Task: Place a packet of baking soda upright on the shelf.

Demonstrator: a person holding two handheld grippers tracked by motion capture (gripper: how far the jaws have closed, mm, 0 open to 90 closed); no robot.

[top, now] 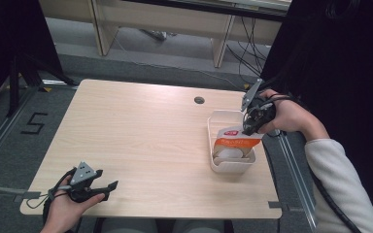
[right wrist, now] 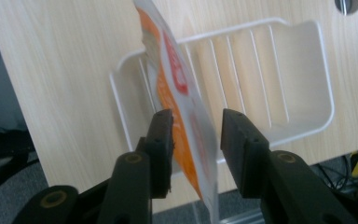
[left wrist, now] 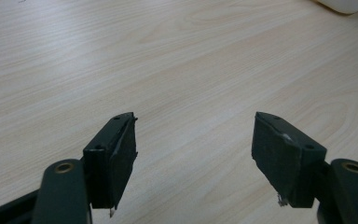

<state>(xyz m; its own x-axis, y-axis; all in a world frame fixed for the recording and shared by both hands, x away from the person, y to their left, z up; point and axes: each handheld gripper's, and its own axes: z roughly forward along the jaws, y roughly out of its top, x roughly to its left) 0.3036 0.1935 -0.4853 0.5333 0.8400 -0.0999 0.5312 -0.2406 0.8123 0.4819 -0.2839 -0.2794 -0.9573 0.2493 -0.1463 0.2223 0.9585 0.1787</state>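
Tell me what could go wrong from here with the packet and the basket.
1. The right gripper has its jaws on either side of the packet with gaps showing, so the packet may slip or tip over in the basket.
2. The basket stands close to the table's right edge; a push could slide it off.

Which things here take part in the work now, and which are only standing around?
In the work:
- right claw, its jaws either side of the packet
- orange and white packet
- white basket

Only around:
- left claw, open over bare table
- table's cable hole
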